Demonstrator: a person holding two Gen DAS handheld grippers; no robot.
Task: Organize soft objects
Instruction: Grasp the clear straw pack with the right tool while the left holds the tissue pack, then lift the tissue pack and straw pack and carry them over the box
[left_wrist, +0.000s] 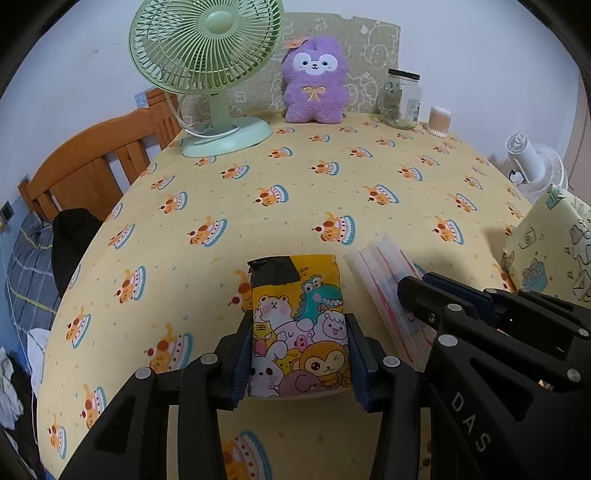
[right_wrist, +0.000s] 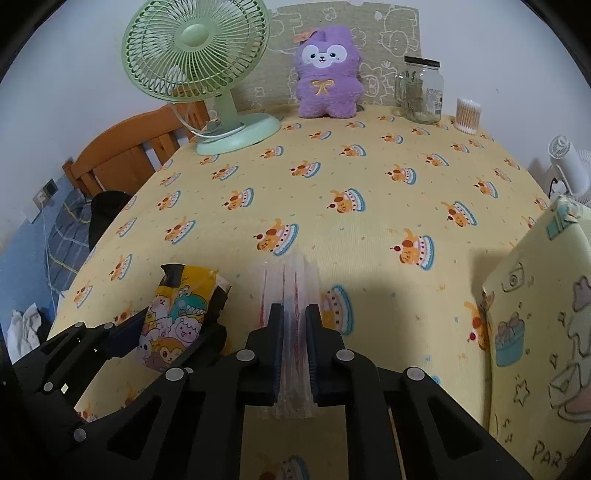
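My left gripper (left_wrist: 298, 321) is shut on a yellow cartoon-animal tissue pack (left_wrist: 295, 295), its pads pressing both long sides just above the yellow tablecloth (left_wrist: 258, 184). Just right of it, my right gripper (right_wrist: 293, 310) is shut on a clear plastic packet with red stripes (right_wrist: 291, 273), held edge-on between the pads. The right wrist view shows the tissue pack (right_wrist: 181, 302) at lower left in the left gripper (right_wrist: 173, 332). The left wrist view shows the clear packet (left_wrist: 376, 269) and the right gripper (left_wrist: 415, 282) at right. A purple plush (left_wrist: 314, 83) sits upright at the table's back.
A green desk fan (left_wrist: 207, 44) stands back left, a glass jar (left_wrist: 402, 99) and a cotton swab tub (left_wrist: 439, 120) back right. A pale yellow fabric bin with cartoon prints (right_wrist: 535, 332) stands at the right edge. A wooden bed frame (left_wrist: 92, 162) lies beyond the left edge.
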